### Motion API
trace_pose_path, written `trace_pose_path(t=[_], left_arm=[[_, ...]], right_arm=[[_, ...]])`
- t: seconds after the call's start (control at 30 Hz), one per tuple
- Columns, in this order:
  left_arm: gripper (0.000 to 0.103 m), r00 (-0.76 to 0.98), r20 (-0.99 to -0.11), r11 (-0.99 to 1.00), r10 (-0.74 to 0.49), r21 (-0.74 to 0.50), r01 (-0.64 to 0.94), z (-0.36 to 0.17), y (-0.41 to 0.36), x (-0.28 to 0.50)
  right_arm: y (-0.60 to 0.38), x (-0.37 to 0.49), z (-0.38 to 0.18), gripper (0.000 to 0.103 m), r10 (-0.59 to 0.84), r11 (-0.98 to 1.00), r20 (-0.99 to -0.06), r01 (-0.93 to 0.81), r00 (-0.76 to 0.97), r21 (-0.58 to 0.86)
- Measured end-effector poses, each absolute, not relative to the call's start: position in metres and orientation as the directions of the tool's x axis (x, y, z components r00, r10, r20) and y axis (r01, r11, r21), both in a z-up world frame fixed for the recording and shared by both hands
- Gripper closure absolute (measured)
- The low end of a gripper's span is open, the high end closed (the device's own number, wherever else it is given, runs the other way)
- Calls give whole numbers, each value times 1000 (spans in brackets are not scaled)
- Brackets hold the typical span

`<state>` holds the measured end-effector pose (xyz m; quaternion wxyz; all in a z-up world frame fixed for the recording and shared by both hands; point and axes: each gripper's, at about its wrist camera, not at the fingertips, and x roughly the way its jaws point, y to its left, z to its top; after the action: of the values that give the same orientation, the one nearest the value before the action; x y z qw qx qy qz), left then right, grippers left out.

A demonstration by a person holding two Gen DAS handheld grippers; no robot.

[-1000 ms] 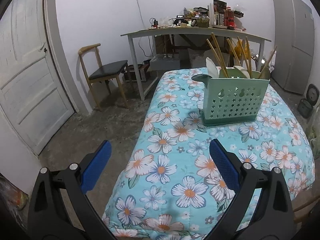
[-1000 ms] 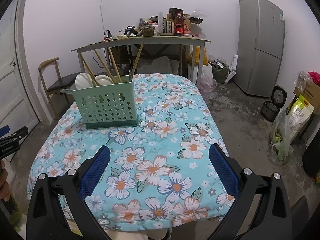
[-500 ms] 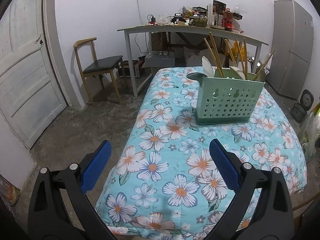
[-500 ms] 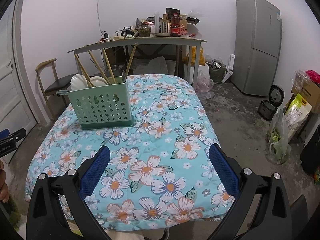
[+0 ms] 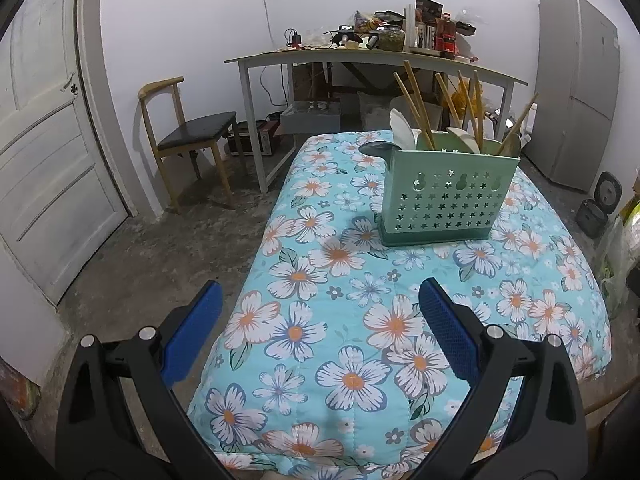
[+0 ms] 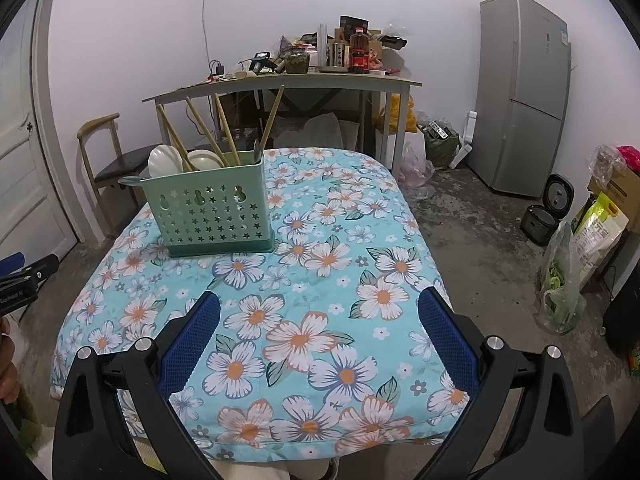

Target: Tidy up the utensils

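Observation:
A green perforated utensil holder (image 5: 444, 196) stands upright on the floral-covered table (image 5: 360, 320); it also shows in the right wrist view (image 6: 212, 212). It holds wooden chopsticks (image 5: 416, 104) and white spoons (image 5: 400, 128), with a dark spoon (image 5: 374, 148) at its left end. My left gripper (image 5: 320, 328) is open and empty above the table's near left corner. My right gripper (image 6: 318, 328) is open and empty above the table's near edge. Both are well back from the holder.
A wooden chair (image 5: 188, 136) and a white door (image 5: 44, 152) are at the left. A cluttered grey desk (image 5: 376, 56) stands behind the table. A grey fridge (image 6: 524, 92) stands at the right, with rice cookers (image 6: 548, 212) and bags (image 6: 576, 264) on the floor.
Both grippers have drawn back from the table, so the holder looks smaller and farther. Both stayed open and empty.

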<state>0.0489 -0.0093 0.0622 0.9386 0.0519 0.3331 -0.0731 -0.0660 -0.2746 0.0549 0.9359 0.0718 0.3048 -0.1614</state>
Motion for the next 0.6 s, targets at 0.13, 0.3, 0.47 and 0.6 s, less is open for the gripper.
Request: trace_pose_path(t=[0.13, 0.3, 0.47, 0.6], left_arm=[[8, 766, -635, 985, -102, 44, 168, 62, -9, 49], [8, 758, -645, 985, -98, 47, 167, 61, -9, 51], [8, 759, -645, 986, -90, 50, 160, 61, -9, 52], [8, 757, -647, 985, -90, 53, 162, 61, -8, 51]], right_arm=[[-274, -66, 55, 7, -259, 937, -594, 347, 762, 36], [-274, -66, 55, 6, -258, 938, -594, 346, 762, 37], [-274, -66, 55, 6, -258, 938, -594, 346, 762, 37], [-275, -66, 55, 6, -256, 938, -594, 345, 762, 39]])
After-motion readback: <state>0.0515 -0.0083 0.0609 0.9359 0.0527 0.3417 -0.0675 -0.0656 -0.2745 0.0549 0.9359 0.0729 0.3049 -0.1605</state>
